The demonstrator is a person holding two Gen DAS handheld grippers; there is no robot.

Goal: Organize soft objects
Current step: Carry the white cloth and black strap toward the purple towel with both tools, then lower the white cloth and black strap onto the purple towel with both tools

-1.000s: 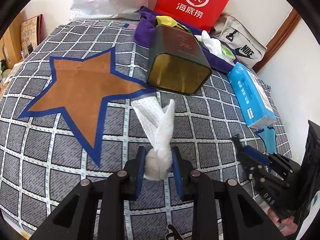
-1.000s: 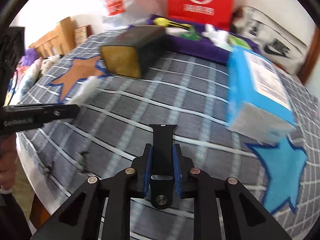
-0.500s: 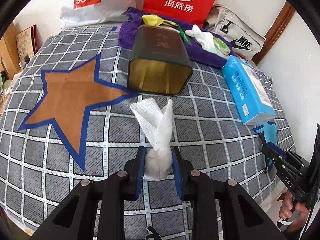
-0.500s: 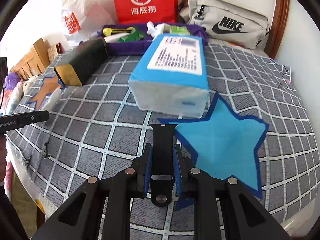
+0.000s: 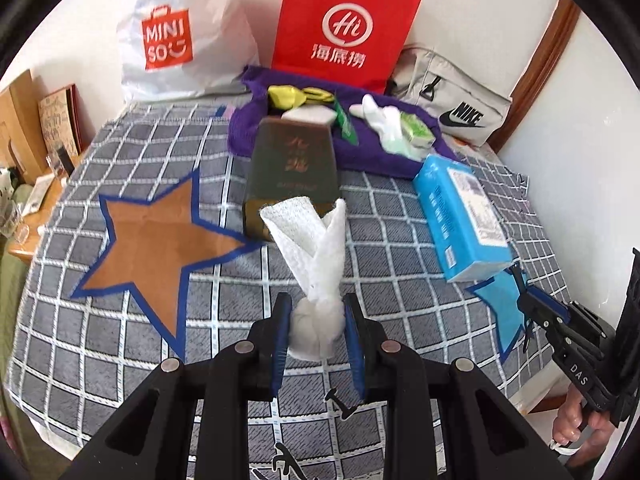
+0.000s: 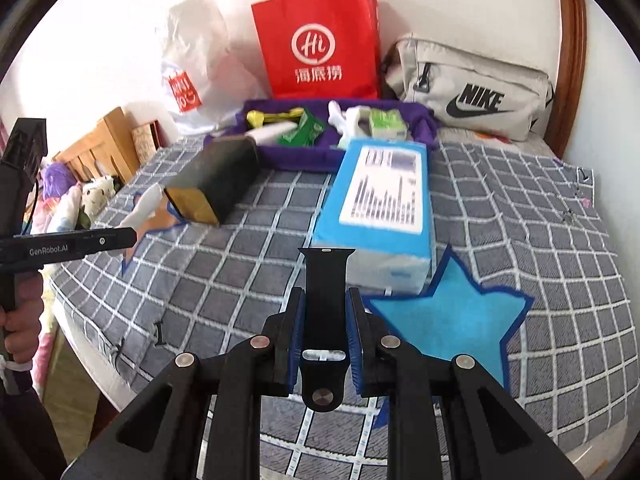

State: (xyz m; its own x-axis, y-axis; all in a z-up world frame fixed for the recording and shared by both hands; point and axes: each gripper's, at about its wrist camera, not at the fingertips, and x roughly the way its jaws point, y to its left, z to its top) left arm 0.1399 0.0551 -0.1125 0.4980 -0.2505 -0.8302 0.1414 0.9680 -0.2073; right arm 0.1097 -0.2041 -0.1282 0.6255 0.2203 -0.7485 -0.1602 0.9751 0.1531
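Observation:
My left gripper is shut on a knotted white cloth and holds it above the checked table, in front of a dark tin box lying on its side. My right gripper is shut on a black watch strap and holds it above the table beside a blue felt star. The right gripper also shows at the right edge of the left wrist view. The left gripper shows at the left edge of the right wrist view, with the white cloth in it.
A blue tissue pack lies mid-table. A purple tray at the back holds several small items. A red paper bag, a white Miniso bag and a grey Nike pouch stand against the wall. An orange felt star lies left.
Both grippers pulled back and rose, still shut on their loads. The right wrist view swung from the left side toward the blue pack and blue star.

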